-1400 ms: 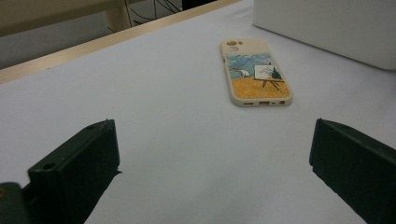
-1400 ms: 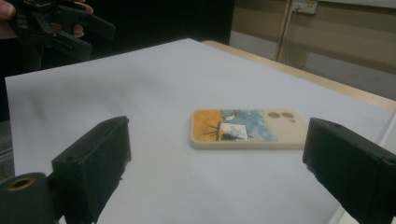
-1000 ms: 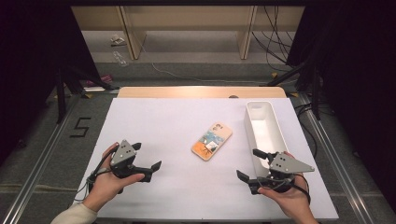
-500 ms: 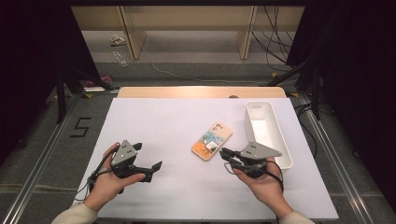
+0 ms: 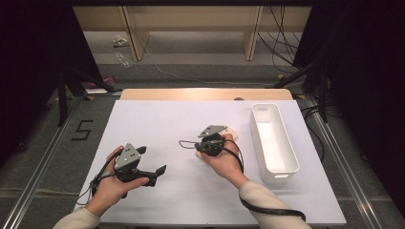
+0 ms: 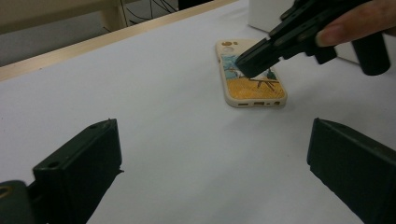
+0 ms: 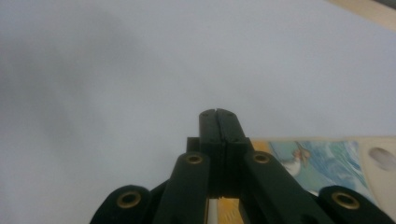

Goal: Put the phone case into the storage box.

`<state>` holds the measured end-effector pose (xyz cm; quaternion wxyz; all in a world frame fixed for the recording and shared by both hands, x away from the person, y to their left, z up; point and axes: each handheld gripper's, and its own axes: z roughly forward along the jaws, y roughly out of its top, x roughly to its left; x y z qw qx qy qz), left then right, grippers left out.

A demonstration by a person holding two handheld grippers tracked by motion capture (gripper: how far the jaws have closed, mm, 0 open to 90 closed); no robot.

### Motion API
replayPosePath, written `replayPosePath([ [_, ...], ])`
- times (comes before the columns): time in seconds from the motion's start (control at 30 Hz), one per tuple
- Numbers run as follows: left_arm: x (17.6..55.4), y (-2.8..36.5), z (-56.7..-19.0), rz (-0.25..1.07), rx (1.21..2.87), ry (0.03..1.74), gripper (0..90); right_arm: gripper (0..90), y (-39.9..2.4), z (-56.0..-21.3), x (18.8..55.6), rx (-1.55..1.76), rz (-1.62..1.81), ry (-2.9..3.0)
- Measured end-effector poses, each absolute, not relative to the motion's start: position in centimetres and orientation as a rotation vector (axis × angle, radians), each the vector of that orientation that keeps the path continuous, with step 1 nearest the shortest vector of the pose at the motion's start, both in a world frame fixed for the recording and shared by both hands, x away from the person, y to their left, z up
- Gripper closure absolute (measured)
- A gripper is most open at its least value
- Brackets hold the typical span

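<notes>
The phone case (image 6: 251, 74) is seen lying flat on the worktop (image 5: 157, 124), near the right edge beside the white bin (image 5: 273, 141), not yet lifted. The right gripper (image 6: 247, 63) is held over it, jaws pressed together on nothing. The left gripper (image 5: 155, 174) is held wide open, well apart.

Dim workroom around a white tabletop (image 5: 157, 119)

A wooden strip (image 5: 205, 94) edges the tabletop's far side; beyond it stand pale wooden shelf legs (image 5: 135, 38) on a grey floor (image 5: 200, 71), with black cables (image 5: 282, 28) trailing. A "5" marking (image 5: 82, 130) sits on the floor.
</notes>
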<state>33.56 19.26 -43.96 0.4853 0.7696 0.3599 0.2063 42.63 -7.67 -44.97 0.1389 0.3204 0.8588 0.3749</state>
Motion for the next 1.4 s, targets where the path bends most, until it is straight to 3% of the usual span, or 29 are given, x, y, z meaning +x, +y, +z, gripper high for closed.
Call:
replayPosePath([
  [0.3,33.6,19.2,-44.0,0.497,1.877,0.871,2.8,90.0,-4.9,-47.2,45.4,1.006,0.906,2.554],
  [0.67,33.6,19.1,-44.0,0.493,1.881,0.871,2.9,90.0,-4.2,-48.0,46.1,1.072,0.827,2.577],
  [1.4,33.6,19.1,-44.0,0.495,1.884,0.868,2.9,90.0,-6.6,-47.4,42.6,1.179,0.746,2.583],
])
